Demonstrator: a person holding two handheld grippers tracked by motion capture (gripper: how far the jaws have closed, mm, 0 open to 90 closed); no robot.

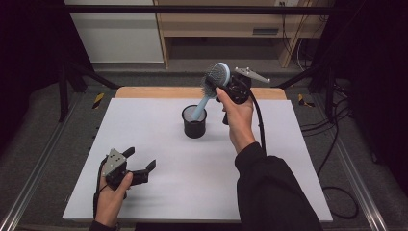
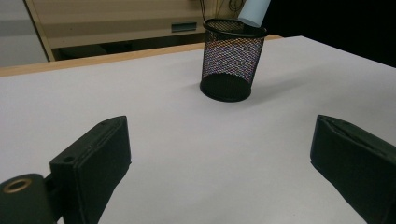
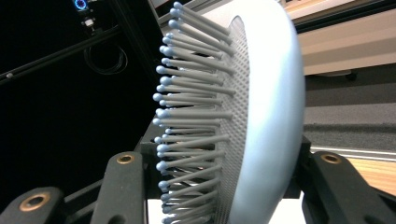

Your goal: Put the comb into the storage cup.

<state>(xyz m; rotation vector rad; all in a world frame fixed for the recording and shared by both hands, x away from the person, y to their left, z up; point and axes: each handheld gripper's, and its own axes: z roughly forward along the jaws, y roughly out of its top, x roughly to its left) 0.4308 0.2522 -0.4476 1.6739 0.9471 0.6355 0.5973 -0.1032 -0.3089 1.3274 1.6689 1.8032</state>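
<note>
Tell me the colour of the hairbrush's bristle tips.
Light blue tips on grey bristles of the hairbrush, clearest in the right gripper view.

Even overhead light falls on the white table (image 1: 192, 192), bright against dark surroundings. The mesh cup (image 1: 194, 122) casts only a soft, faint shadow beside itself. Near that cup, the hairbrush (image 3: 243, 112) bristles look slightly soft up close.

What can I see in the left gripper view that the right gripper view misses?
Left gripper view alone: the mesh cup standing on the white table, the brush handle's tip over its rim, and the left gripper with jaws wide open. Right gripper view alone: the brush head close up, bristles to the left, clamped in the right gripper. Both share the brush and the wooden shelf behind.
</note>
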